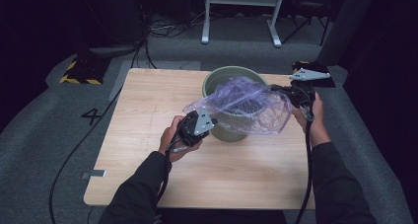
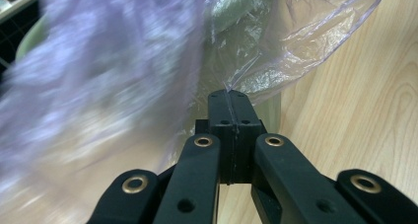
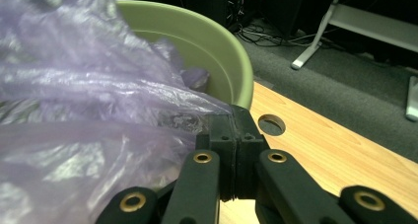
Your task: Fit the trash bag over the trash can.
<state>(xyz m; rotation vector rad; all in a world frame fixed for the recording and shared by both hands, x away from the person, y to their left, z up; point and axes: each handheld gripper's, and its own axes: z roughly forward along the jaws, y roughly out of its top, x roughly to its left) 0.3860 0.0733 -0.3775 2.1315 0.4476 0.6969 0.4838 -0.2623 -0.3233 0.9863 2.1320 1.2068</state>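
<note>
Dark long sleeves [image 1: 138,194]; each black gripper [image 1: 196,127] carries brass-ringed screws, a grey three-cornered plate, a black cable.

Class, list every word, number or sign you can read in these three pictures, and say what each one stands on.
"4": dark figure marked on the grey floor, left of the table.
Yellow-and-black hazard stripes, a sign without words: on a dark base on the floor beyond the table's left corner.
No writing can be made out on the bag, the bucket or the grippers.

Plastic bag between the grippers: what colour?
Translucent pale purple plastic bag; clearest in the right gripper view.
</note>
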